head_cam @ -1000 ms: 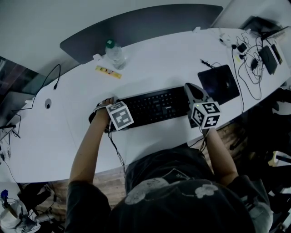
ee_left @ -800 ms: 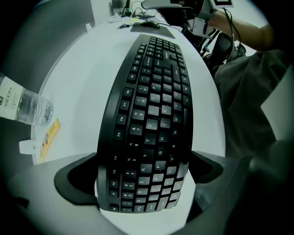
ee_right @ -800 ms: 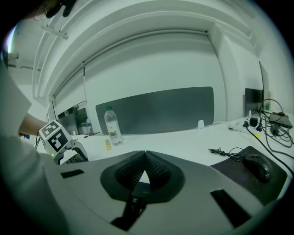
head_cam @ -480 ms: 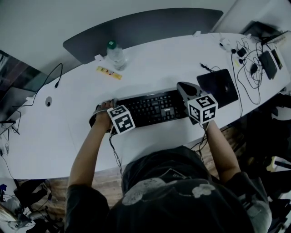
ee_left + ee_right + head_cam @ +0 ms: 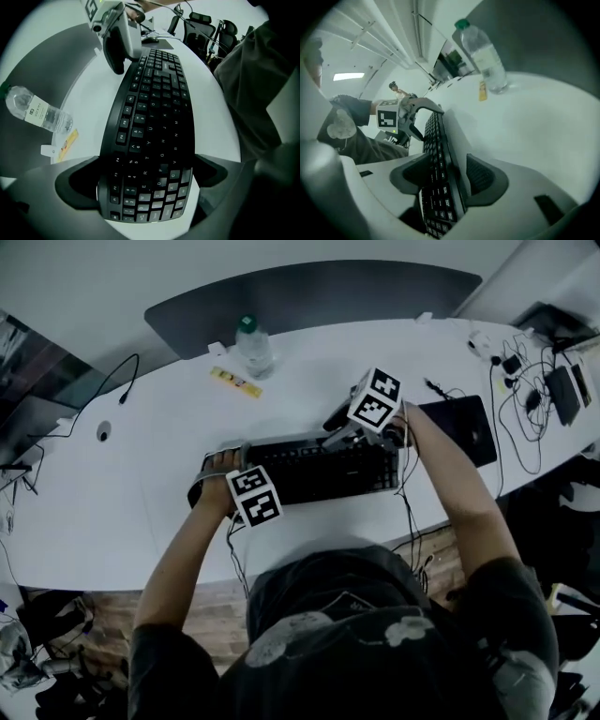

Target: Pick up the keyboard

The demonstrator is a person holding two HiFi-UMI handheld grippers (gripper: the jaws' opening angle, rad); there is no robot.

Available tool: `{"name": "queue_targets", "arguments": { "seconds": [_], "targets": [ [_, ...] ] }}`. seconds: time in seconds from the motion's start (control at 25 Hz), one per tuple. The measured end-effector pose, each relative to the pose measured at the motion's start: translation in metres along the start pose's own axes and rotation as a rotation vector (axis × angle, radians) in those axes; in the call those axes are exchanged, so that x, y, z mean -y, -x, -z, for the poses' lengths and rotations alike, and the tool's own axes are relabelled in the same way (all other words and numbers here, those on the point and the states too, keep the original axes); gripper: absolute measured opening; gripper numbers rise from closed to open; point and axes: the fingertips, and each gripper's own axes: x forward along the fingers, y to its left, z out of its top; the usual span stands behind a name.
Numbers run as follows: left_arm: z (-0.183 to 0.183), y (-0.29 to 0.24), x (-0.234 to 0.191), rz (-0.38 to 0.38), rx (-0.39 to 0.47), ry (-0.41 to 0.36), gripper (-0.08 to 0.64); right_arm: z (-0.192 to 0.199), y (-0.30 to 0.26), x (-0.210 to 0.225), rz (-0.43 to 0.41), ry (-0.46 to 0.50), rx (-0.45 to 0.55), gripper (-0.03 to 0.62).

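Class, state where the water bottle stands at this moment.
In the head view, the water bottle stands upright at the far edge of the white table, left of centre, beside the yellow label and beyond the keyboard.

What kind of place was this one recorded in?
Probably an office or meeting room: a long white table carries a keyboard and a tangle of cables at one end, and office chairs stand beyond it.

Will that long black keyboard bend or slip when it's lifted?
The long black plastic keyboard looks stiff: it lies straight end to end, so it probably won't droop. Thin and flat, it's likely light. Being long, it could tilt or twist if held at one end only.
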Motion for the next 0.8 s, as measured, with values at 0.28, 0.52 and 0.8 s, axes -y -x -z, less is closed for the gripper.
{"name": "queue_targets", "arguments": {
  "seconds": [0.28,0.52,0.8],
  "targets": [
    [0.001,0.001,0.001,-0.013,0.018,-0.004,0.592,0.024,-0.034,-0.008,-0.226,-0.043,-0.357,0.204],
    [0.000,0.003,0.002,-0.035,0.012,-0.014,0.592,0.050,-0.057,-0.037,-0.448,-0.042,-0.562,0.124],
    [-0.001,0.011,0.001,-0.112,0.000,-0.005,0.591,0.052,-0.051,-0.050,-0.515,-0.062,-0.530,0.083]
  ]
}}
